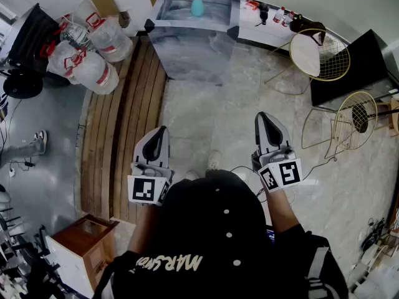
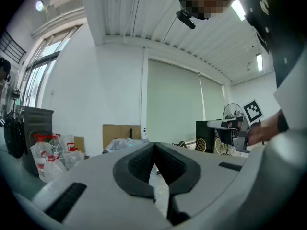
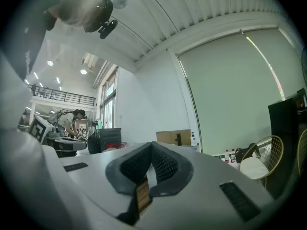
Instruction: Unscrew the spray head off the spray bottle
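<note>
We hold the left hand-held gripper (image 1: 161, 136) and right hand-held gripper (image 1: 264, 120) level, both pressed together and empty (ribbed dark pads (image 2: 139, 164) meeting). The teal spray bottle (image 1: 197, 5) stands around the middle of the marbled grey surface (image 1: 187, 48).

loft workspace: mezzanine railing (image 3: 72, 98), water jugs (image 1: 96, 72).

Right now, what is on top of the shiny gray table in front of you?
A teal spray bottle stands upright on the gray table. I can make out nothing else on top. The table's sides hide whatever is underneath it.
</note>
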A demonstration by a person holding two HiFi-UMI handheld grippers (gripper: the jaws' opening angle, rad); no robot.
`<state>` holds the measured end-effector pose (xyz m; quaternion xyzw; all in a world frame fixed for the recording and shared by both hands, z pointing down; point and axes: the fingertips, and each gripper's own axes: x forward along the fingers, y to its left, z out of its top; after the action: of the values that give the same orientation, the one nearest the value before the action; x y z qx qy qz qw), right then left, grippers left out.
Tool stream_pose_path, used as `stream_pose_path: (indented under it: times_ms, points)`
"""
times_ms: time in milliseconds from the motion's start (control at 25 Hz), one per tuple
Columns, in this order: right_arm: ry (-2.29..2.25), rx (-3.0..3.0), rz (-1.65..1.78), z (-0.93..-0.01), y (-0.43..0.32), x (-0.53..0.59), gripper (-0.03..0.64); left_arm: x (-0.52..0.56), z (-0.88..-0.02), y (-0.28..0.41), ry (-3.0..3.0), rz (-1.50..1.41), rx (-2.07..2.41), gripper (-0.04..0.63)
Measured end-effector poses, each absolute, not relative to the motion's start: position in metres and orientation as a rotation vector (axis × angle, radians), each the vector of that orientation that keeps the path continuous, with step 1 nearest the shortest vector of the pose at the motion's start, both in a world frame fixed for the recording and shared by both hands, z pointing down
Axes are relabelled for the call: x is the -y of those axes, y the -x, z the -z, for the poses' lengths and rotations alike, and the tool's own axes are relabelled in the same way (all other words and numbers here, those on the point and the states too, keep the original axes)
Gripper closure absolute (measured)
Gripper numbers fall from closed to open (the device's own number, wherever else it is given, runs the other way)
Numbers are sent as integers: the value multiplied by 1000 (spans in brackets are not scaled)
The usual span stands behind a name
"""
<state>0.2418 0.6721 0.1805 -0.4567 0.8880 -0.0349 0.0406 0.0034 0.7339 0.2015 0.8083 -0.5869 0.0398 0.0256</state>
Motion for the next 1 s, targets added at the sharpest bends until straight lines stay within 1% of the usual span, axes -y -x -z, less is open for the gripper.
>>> stream_pose_path:
  times_ms: [360, 760, 1000]
  points:
    - [1383, -2738, 84, -181, -241, -662, 604, -728, -202, -2, -2472, -111, 1836, 570]
    - [1327, -2755, 79, -184, -260, -623, 604, -695, -201, -20, -2447, -93, 1887, 571]
    - [1332, -2763, 81, -187, -268, -596, 604, -673, -202, -18, -2416, -119, 1926, 570]
